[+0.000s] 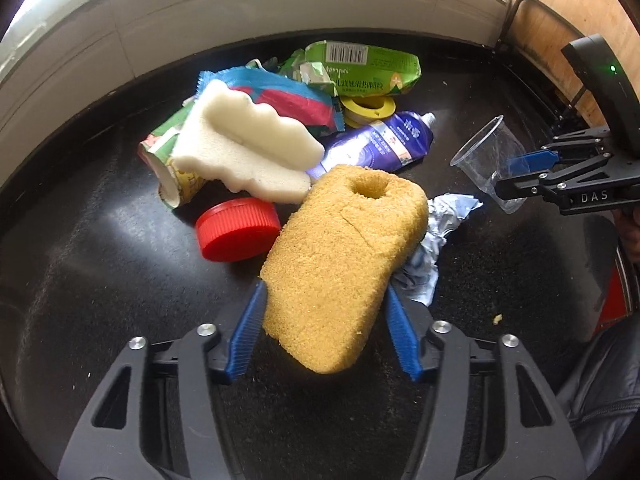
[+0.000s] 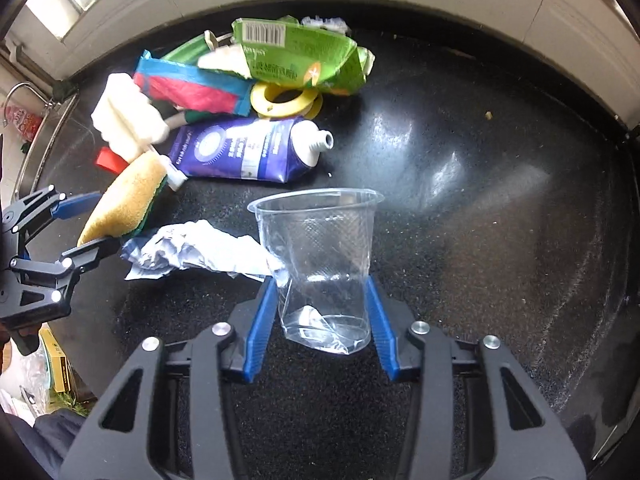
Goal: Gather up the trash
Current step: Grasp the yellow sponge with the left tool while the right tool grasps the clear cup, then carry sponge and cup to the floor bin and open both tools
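My left gripper (image 1: 325, 300) is shut on a yellow sponge (image 1: 340, 264) and holds it above the black counter (image 1: 100, 272). It also shows in the right wrist view (image 2: 124, 204). My right gripper (image 2: 322, 294) is shut on a clear plastic cup (image 2: 324, 264), seen at the right of the left wrist view (image 1: 490, 160). Trash lies in a pile behind: a white foam piece (image 1: 244, 148), a red cap (image 1: 238, 234), a purple tube (image 2: 244, 152), a green wrapper (image 2: 300, 56), a yellow ring (image 2: 284, 98), a blue-red wrapper (image 2: 188, 88) and crumpled paper (image 2: 196, 252).
A white tiled wall (image 1: 240, 12) runs behind the counter. A metal sink rim (image 2: 44, 136) lies at far left in the right wrist view. A crushed carton (image 1: 172, 168) rests under the foam. Crumbs (image 1: 497, 319) dot the counter at right.
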A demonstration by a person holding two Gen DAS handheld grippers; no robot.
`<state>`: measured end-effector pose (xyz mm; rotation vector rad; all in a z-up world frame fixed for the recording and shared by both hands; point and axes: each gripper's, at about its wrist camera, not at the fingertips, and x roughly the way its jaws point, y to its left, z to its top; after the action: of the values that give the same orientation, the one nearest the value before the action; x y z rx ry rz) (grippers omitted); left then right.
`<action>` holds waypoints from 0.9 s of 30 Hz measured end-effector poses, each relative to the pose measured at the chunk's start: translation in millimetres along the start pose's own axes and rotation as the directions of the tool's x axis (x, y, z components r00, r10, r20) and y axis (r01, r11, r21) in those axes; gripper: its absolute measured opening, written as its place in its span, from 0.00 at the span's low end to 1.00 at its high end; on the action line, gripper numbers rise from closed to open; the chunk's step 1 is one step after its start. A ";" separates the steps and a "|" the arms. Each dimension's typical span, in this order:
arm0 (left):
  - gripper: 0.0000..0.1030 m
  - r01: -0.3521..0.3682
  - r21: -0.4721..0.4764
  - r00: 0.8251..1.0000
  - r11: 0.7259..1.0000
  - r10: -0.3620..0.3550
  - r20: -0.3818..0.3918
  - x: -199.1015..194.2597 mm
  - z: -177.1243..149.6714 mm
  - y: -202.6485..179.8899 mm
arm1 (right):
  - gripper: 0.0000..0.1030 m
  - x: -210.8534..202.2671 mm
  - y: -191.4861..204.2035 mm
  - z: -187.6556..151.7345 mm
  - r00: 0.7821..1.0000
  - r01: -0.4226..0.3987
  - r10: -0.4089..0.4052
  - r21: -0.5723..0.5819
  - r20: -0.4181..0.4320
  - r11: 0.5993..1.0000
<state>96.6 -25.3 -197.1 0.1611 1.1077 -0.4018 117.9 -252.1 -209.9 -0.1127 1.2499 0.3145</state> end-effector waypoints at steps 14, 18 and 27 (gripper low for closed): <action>0.50 -0.106 -0.231 0.990 0.967 0.124 0.061 -104.2 -19.0 -20.0 | 0.41 -90.9 15.8 -23.7 0.989 -0.021 0.023 -0.018 0.145 1.000; 0.50 -0.137 -0.302 0.982 0.943 0.169 0.082 -124.8 -24.3 -13.4 | 0.41 -102.4 38.6 -21.2 0.987 -0.027 0.038 -0.071 0.158 0.997; 0.50 -0.275 -0.517 0.934 0.811 0.354 0.058 -192.5 -110.2 43.9 | 0.41 -103.2 172.8 -9.9 0.973 -0.122 0.173 -0.302 0.151 0.946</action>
<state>-52.1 95.8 -77.2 -0.1474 0.9777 0.1819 29.1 -108.0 -100.5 -0.2393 1.0321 0.6269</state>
